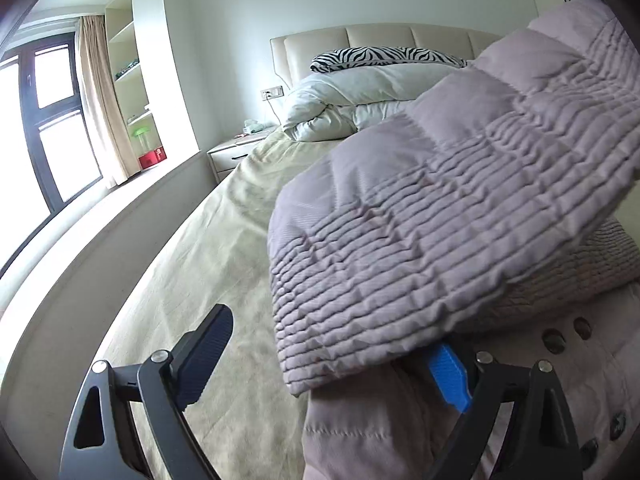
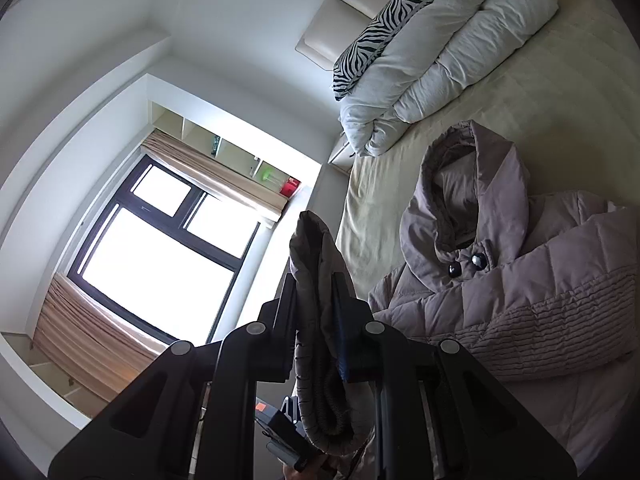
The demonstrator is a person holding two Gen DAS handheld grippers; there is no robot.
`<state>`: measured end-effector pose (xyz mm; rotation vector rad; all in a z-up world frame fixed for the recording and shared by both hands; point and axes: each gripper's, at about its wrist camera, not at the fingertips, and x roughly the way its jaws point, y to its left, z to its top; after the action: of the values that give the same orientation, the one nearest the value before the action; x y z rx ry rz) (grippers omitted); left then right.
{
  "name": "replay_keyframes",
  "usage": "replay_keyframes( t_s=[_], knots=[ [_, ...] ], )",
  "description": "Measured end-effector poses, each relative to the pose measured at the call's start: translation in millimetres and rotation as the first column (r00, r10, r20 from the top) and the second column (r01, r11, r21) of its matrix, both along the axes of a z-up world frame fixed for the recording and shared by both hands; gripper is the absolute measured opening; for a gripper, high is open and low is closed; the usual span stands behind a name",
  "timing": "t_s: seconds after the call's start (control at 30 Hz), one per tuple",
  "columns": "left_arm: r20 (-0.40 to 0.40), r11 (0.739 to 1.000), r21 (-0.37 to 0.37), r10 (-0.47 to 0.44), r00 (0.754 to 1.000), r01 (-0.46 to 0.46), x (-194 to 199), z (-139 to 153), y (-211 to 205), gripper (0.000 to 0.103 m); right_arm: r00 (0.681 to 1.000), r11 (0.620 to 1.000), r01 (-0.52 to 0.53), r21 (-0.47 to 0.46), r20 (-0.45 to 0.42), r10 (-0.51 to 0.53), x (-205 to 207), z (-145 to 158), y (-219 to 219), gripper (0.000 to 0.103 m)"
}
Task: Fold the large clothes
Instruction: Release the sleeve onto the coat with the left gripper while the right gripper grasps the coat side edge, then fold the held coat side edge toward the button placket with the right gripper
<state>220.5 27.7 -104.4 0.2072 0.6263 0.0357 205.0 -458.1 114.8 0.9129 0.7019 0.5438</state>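
A pale mauve quilted hooded coat [image 2: 532, 280] lies on the bed with its hood [image 2: 464, 184] toward the pillows and dark buttons at the collar. In the left wrist view a lifted quilted sleeve [image 1: 440, 216] hangs across above the coat body [image 1: 360, 440]. My left gripper [image 1: 328, 364] is open, its blue right finger [image 1: 448, 380] under the sleeve's edge and its black left finger [image 1: 208, 356] over the sheet. My right gripper [image 2: 316, 312] is shut on the sleeve cuff [image 2: 316, 264], holding it up off the bed.
The bed has a cream sheet [image 1: 208, 240], a rolled white duvet [image 2: 436, 52] and a zebra pillow [image 2: 384, 24] by the headboard. A nightstand [image 1: 232, 156], a window ledge, shelves and a large window [image 2: 160, 256] lie left of the bed.
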Motion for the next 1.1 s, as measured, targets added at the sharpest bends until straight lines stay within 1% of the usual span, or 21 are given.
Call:
replay_keyframes(
  t_s=[0.07, 0.13, 0.23, 0.33, 0.43, 0.5, 0.53, 0.63, 0.77, 0.87, 0.9, 0.97, 1.03, 1.07, 1.1],
  knots=[
    [-0.012, 0.999, -0.006, 0.033, 0.999, -0.033, 14, -4, 7, 0.093, 1.0, 1.0, 0.019, 0.012, 0.004, -0.019, -4, 4, -9, 0.016],
    [-0.026, 0.998, -0.033, 0.06, 0.998, -0.06, 24, -8, 15, 0.09, 0.999, 0.999, 0.044, 0.014, 0.007, -0.044, -10, 3, -17, 0.015],
    [-0.063, 0.993, -0.078, 0.083, 0.995, -0.088, 34, -17, 28, 0.086, 0.997, 0.997, 0.079, 0.022, -0.023, -0.079, -8, -16, -31, 0.015],
    [-0.095, 0.984, -0.112, 0.131, 0.987, -0.142, 38, -27, 43, 0.084, 0.991, 0.993, 0.114, 0.007, -0.077, -0.113, -1, -51, -44, 0.015],
    [-0.131, 0.969, -0.166, 0.161, 0.978, -0.182, 39, -38, 57, 0.084, 0.981, 0.989, 0.146, -0.008, -0.129, -0.146, 4, -91, -54, 0.015],
    [-0.135, 0.965, -0.175, 0.174, 0.975, -0.197, 37, -42, 59, 0.084, 0.971, 0.988, 0.152, -0.024, -0.184, -0.154, 9, -121, -58, 0.015],
    [-0.133, 0.964, -0.177, 0.177, 0.975, -0.199, 37, -42, 59, 0.084, 0.963, 0.986, 0.158, -0.048, -0.212, -0.165, 11, -136, -60, 0.015],
    [-0.128, 0.965, -0.171, 0.18, 0.975, -0.2, 34, -43, 58, 0.085, 0.935, 0.978, 0.195, -0.067, -0.289, -0.206, 14, -184, -70, 0.015],
    [-0.149, 0.973, -0.155, 0.146, 0.978, -0.169, 30, -42, 53, 0.085, 0.896, 0.96, 0.271, -0.065, -0.349, -0.277, 6, -228, -91, 0.013],
    [-0.165, 0.978, -0.155, 0.114, 0.98, -0.14, 23, -39, 52, 0.085, 0.876, 0.95, 0.296, -0.097, -0.37, -0.31, 2, -249, -102, 0.01],
    [-0.175, 0.977, -0.167, 0.105, 0.979, -0.134, 20, -37, 52, 0.085, 0.874, 0.95, 0.296, -0.098, -0.373, -0.311, 2, -254, -105, 0.01],
    [-0.201, 0.972, -0.2, 0.079, 0.976, -0.12, 11, -31, 53, 0.085, 0.884, 0.956, 0.282, -0.076, -0.366, -0.29, 1, -260, -106, 0.01],
    [-0.211, 0.968, -0.235, 0.034, 0.977, -0.084, -4, -22, 51, 0.085, 0.891, 0.957, 0.284, -0.061, -0.353, -0.287, -3, -259, -106, 0.01],
    [-0.198, 0.97, -0.235, 0.016, 0.98, -0.064, -12, -16, 50, 0.085, 0.896, 0.957, 0.281, -0.075, -0.336, -0.289, -6, -254, -105, 0.01],
    [-0.179, 0.974, -0.221, 0.006, 0.984, -0.046, -19, -8, 49, 0.085, 0.901, 0.955, 0.275, -0.114, -0.316, -0.298, -10, -247, -102, 0.01]
  ],
)
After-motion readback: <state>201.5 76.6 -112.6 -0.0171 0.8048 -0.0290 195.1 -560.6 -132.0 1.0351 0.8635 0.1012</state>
